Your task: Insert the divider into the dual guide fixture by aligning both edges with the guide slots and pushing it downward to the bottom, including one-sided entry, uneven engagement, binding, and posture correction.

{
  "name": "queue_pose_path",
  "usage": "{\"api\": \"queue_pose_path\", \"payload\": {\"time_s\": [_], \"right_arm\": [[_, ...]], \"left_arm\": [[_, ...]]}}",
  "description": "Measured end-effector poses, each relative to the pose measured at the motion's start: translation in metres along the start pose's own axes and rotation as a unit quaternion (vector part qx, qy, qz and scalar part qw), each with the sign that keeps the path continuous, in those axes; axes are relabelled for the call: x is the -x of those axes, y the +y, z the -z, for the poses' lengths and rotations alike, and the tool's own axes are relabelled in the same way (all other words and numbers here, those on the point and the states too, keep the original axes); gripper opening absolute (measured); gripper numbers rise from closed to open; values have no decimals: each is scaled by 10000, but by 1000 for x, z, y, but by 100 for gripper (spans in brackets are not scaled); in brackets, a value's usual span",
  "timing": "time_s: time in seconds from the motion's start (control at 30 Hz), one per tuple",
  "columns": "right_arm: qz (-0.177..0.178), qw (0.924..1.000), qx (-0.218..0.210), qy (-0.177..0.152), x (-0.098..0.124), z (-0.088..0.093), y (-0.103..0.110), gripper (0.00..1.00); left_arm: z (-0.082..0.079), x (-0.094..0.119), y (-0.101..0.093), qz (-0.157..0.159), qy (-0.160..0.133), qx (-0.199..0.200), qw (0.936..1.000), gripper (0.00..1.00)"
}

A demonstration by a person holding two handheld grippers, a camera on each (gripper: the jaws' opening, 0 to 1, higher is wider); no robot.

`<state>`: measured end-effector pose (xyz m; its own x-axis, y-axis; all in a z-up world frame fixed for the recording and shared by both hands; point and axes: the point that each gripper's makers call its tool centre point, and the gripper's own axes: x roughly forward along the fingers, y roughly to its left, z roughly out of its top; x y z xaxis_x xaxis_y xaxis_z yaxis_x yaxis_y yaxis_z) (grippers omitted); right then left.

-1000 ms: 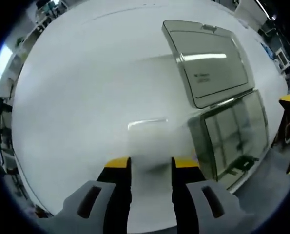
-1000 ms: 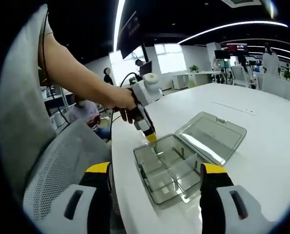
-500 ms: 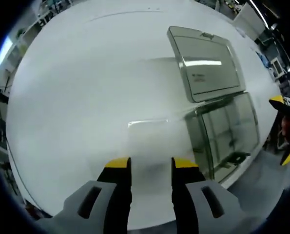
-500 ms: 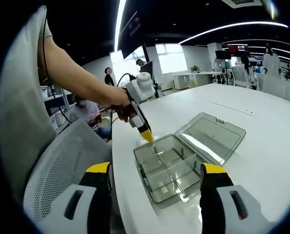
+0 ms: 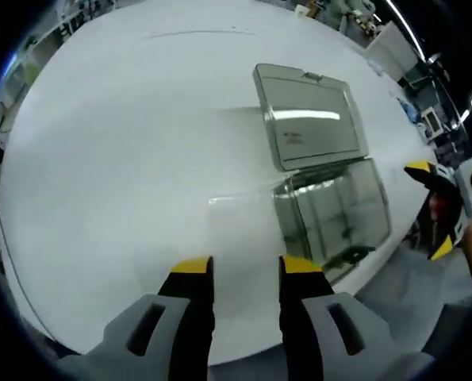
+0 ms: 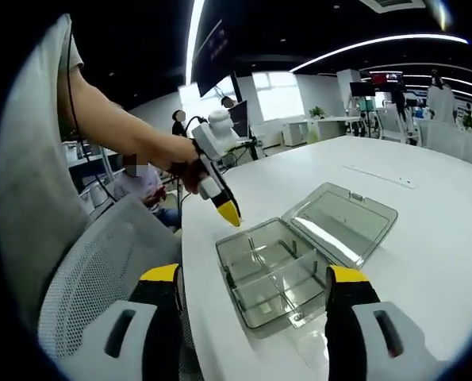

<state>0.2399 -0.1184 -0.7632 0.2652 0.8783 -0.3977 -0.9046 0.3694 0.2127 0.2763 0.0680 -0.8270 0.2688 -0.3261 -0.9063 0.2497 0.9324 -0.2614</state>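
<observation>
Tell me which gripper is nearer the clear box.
Left. The left gripper hovers just above the clear box's near corner; the right gripper hangs back off the table edge.

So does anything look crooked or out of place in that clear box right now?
Nothing stands out. The clear compartment box sits flat on the white table with its lid open behind it; its dividers look upright. The left tongs hover above the box's near corner.

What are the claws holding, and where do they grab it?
The left claw pinches a clear divider by its near end. The right claw is open and holds nothing.
</observation>
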Motion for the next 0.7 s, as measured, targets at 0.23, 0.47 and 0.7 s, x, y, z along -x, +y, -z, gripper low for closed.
{"api": "queue_pose_path", "payload": {"time_s": [0.23,0.47,0.7], "right_arm": [[-7,10000,4,-8,0,0,0,71],[-56,10000,1,5,-1,-1,1,71],[-80,10000,22,-13,0,-5,-1,70]], "left_arm": [[2,9,-16,390,-135,166,9990,28],[1,17,-36,788,-284,347,9959,28],[-2,24,-54,1127,-419,482,9916,28]]}}
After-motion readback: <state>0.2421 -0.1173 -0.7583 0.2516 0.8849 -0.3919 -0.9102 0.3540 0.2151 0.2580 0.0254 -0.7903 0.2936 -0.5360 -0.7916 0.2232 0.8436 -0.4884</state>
